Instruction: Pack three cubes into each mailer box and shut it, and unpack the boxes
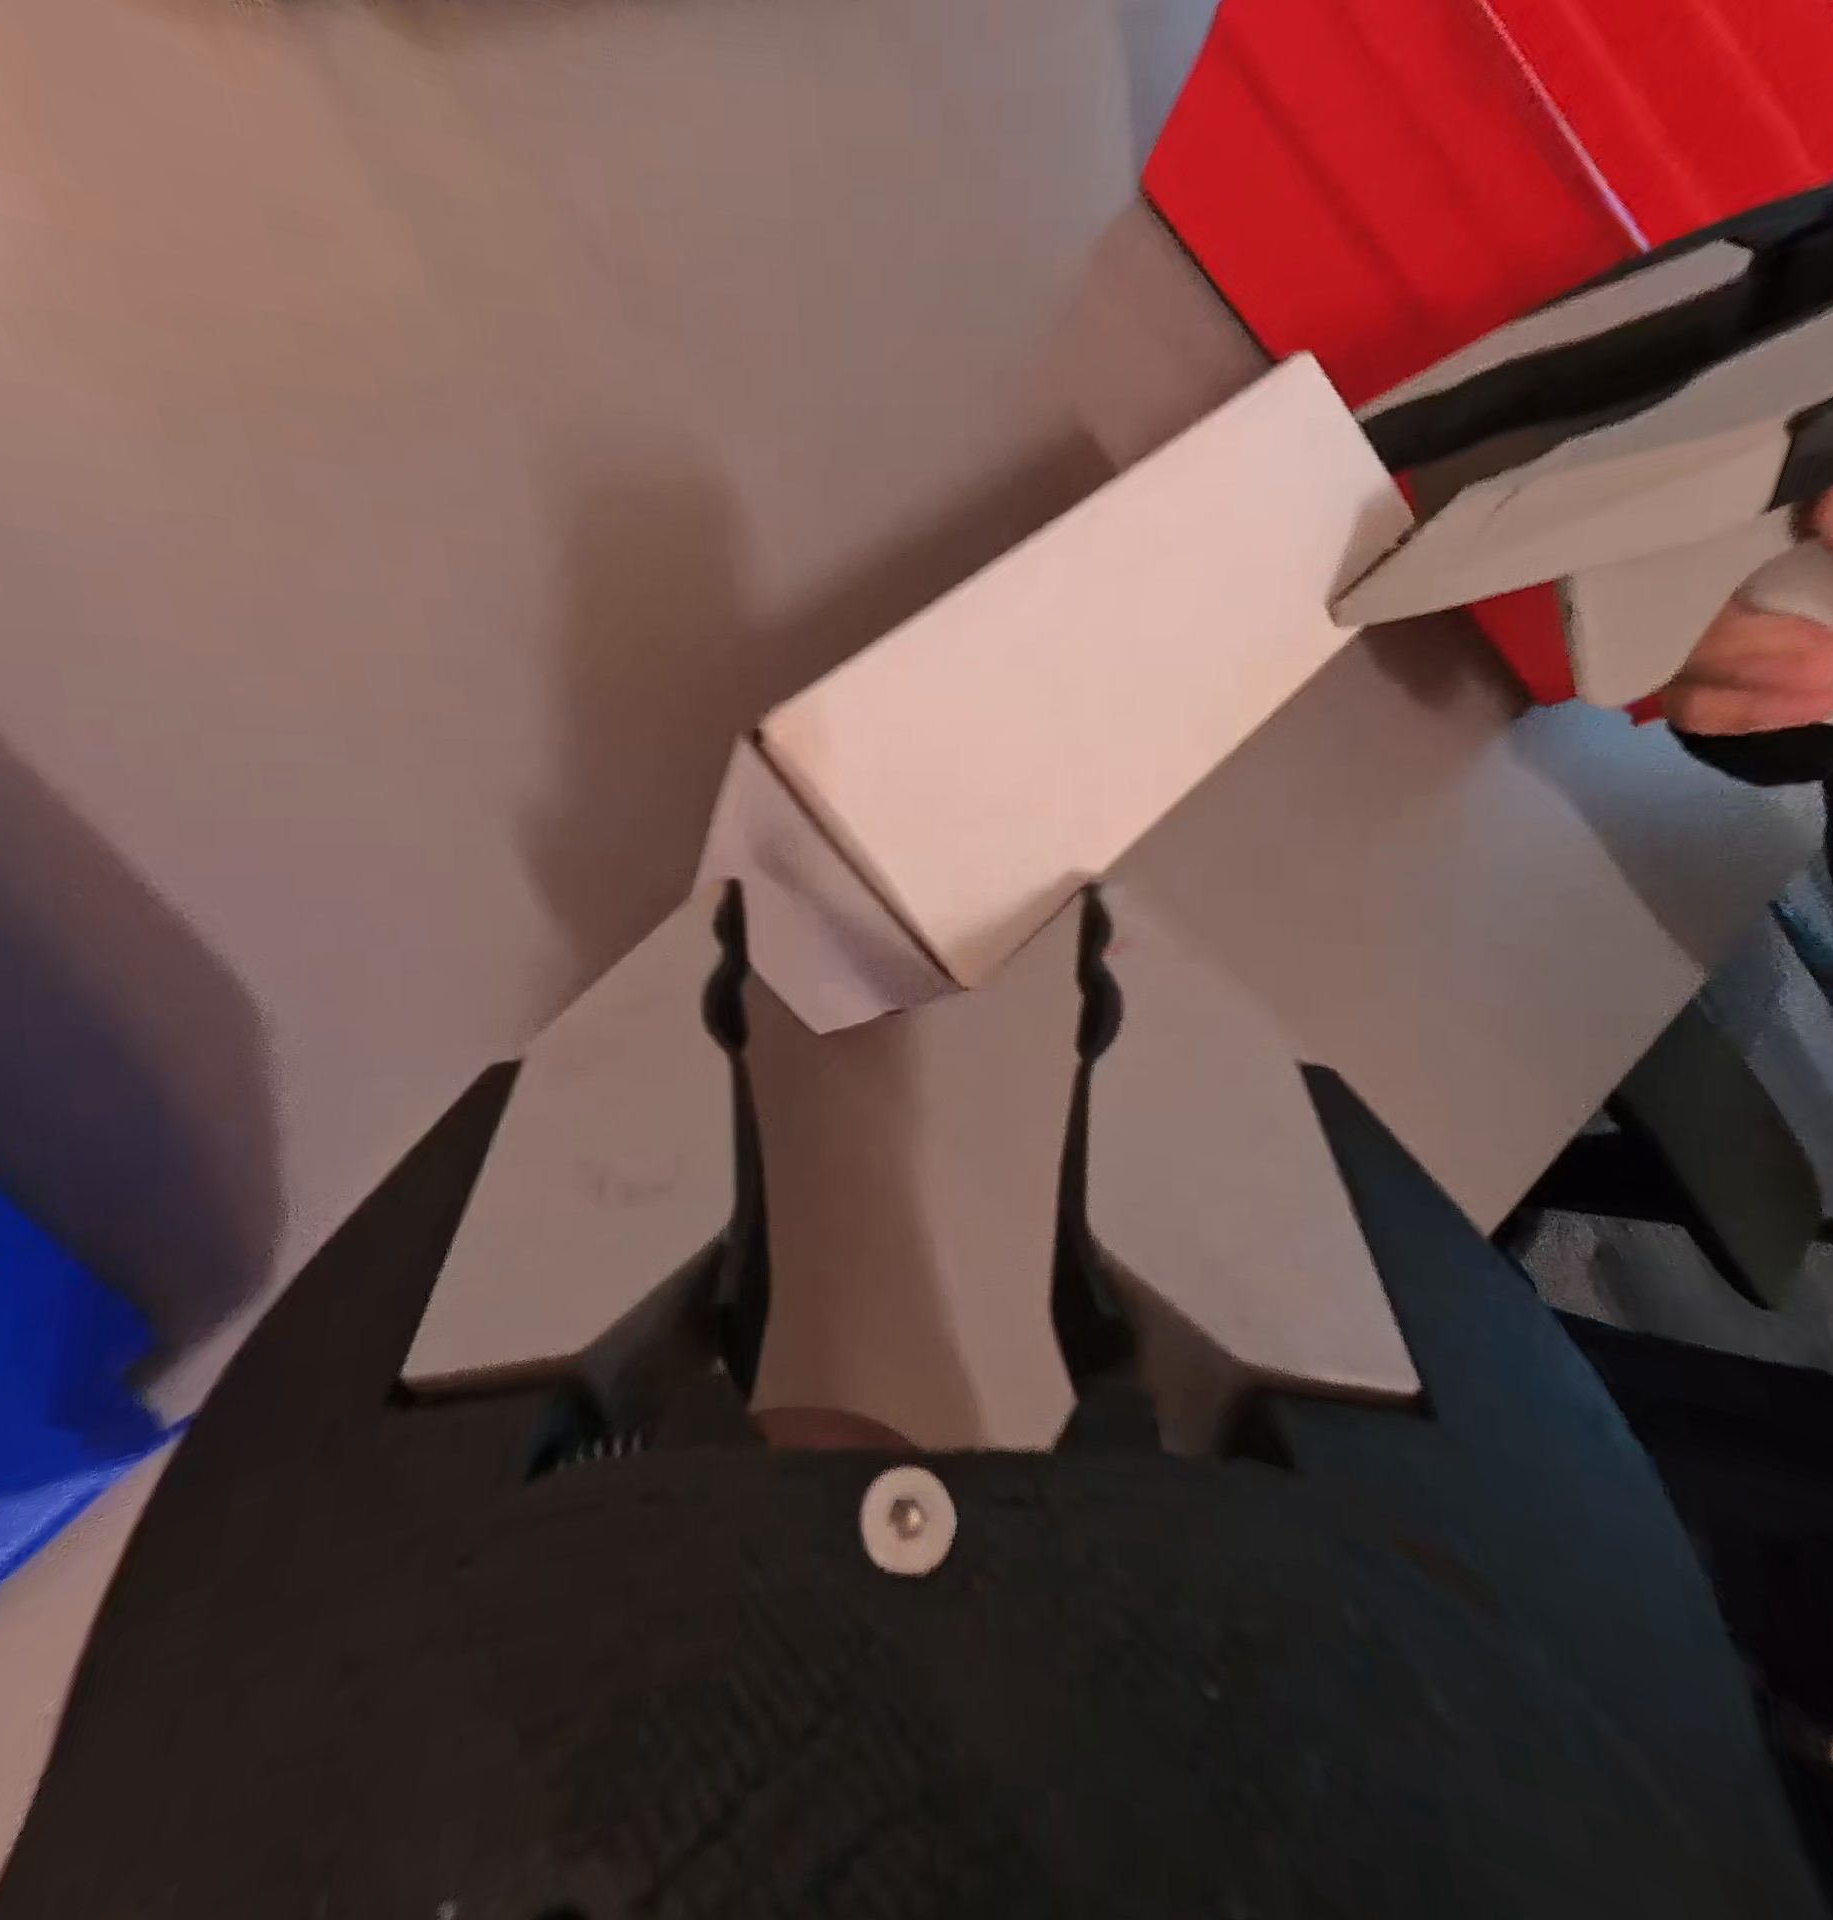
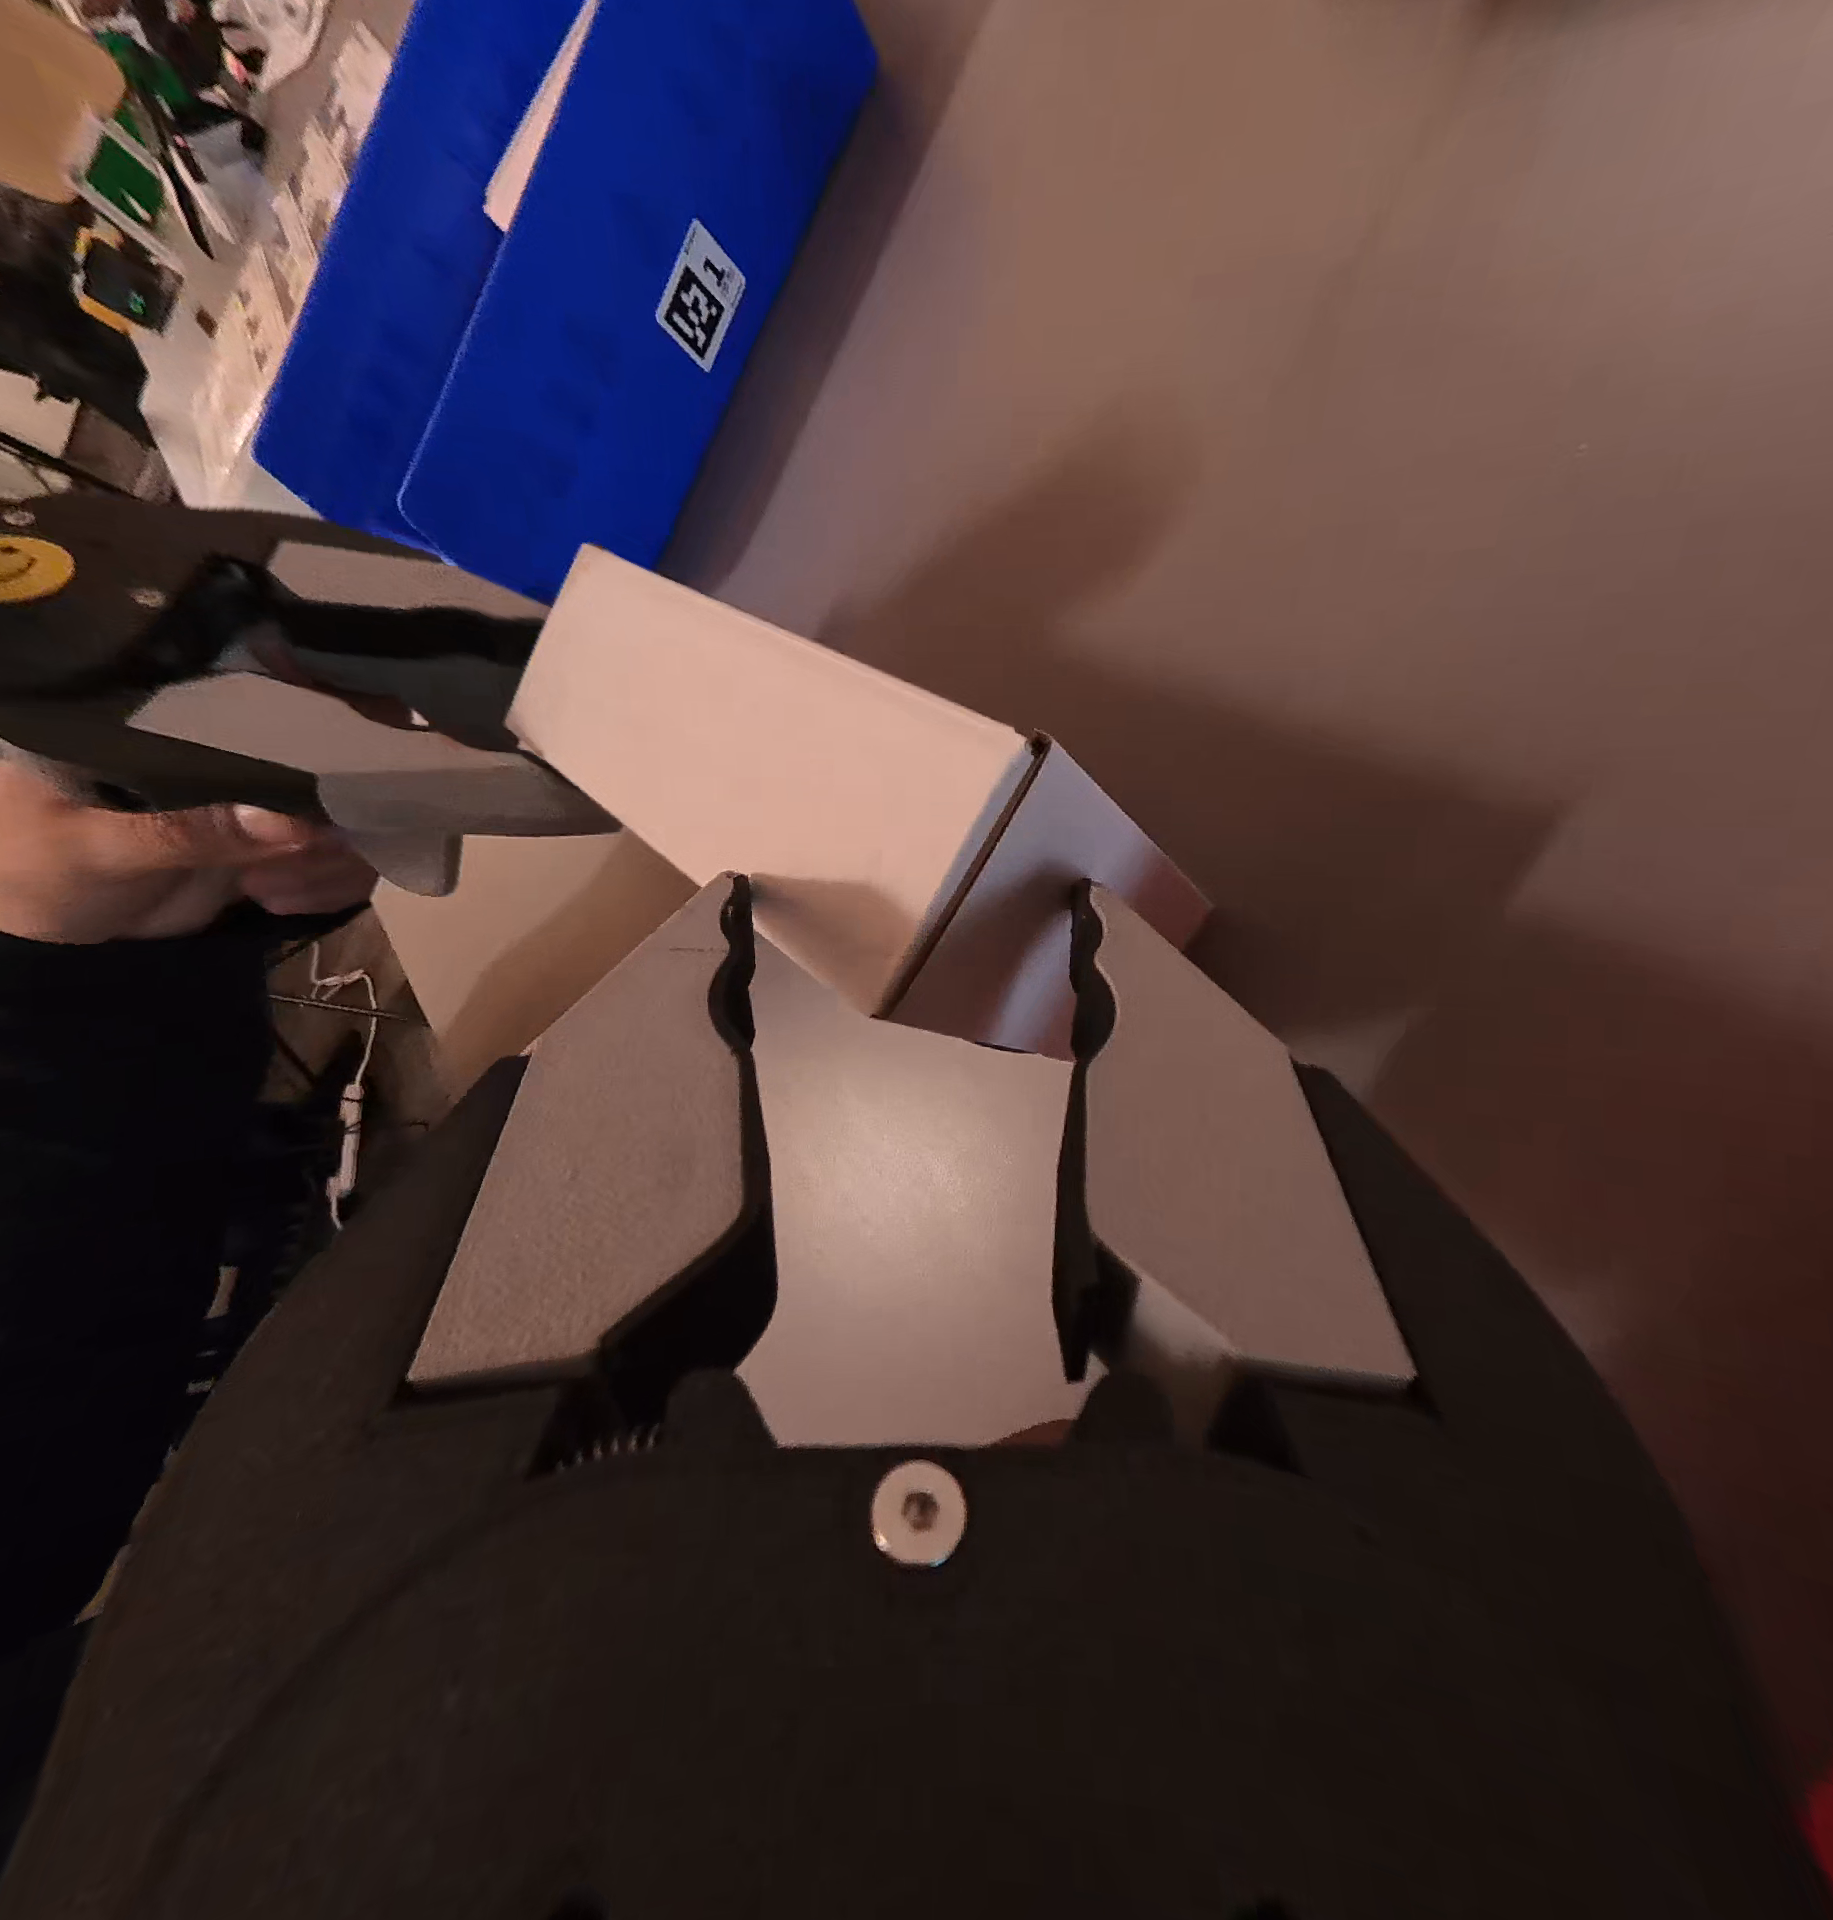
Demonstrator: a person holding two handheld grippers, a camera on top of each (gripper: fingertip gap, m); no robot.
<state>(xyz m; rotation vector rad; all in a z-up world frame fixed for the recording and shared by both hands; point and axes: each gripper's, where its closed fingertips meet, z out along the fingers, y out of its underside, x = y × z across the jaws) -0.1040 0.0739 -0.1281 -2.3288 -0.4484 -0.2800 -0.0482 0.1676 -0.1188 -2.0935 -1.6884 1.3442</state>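
A shut white mailer box is held off the table between both grippers, tilted, one end at each. In the left wrist view, the left gripper is seen with its fingers spread moderately wide; the box's near corner sits just past the tips and between them, but whether the pads bear on the cardboard cannot be told. In the right wrist view, the right gripper is spread about as wide, the box's other end is lodged between its fingertips, and a pale panel is seen running back between the fingers; contact looks likely, though a firm clamp cannot be confirmed. Motion blur is present in both views. Beyond the box, a red box is seen past the right fingers and a blue box past the left fingers, both resting on the table. No cubes are visible. Step is judged as box handling: a closed box being carried or turned, either just packed or about to be unpacked. Next move is judged to call for the box being set flat on the table, then one end pinned while the lid flap is worked.
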